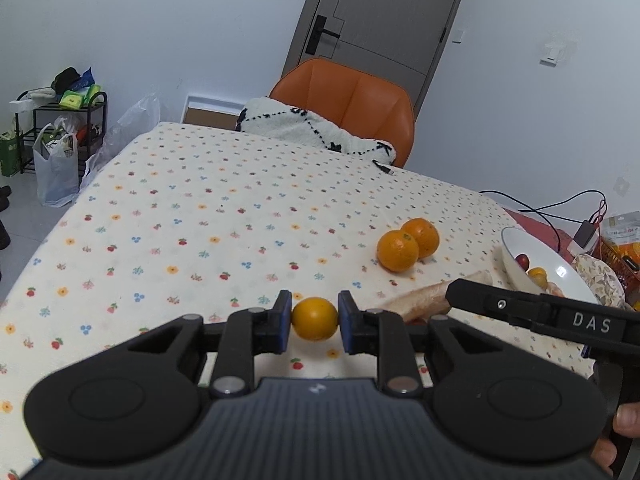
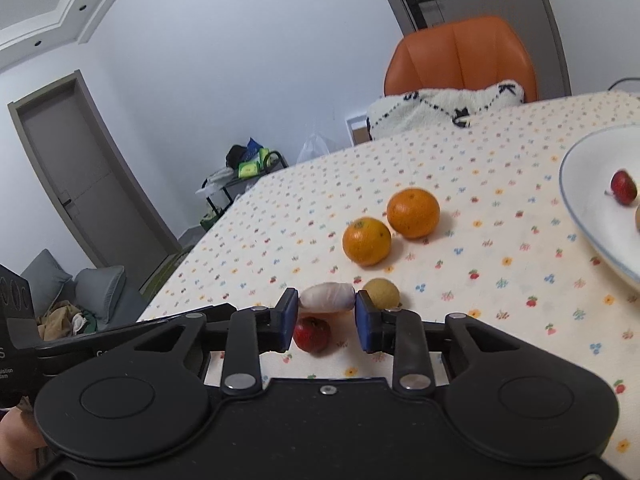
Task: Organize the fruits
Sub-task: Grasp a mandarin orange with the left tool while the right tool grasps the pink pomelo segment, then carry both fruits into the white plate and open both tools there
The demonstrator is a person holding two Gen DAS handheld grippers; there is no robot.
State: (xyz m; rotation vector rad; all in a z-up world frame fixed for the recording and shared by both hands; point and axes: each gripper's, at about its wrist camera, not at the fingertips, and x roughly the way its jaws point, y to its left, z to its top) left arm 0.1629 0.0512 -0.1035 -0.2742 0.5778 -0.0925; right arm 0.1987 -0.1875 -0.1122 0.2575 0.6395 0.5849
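My left gripper (image 1: 315,320) is shut on a small yellow-orange fruit (image 1: 315,316), just above the flowered tablecloth (image 1: 200,220). My right gripper (image 2: 326,301) is shut on a pale oblong piece (image 2: 327,298), which is also visible beside the left gripper (image 1: 428,298) under a right finger (image 1: 472,298). A red fruit (image 2: 312,334) lies on the cloth under the right jaws. A yellowish fruit (image 2: 382,294) sits just outside the right finger. Two oranges (image 1: 398,251) (image 2: 367,240) rest side by side farther out. A white bowl (image 1: 548,254) (image 2: 580,192) at the right holds a few small fruits.
An orange chair (image 1: 352,100) with a white fuzzy blanket (image 1: 320,128) stands at the table's far edge. Cables and packets (image 1: 584,232) lie beyond the bowl. A rack with bags (image 1: 60,128) stands on the floor at the left. A hand (image 1: 628,420) holds the right gripper.
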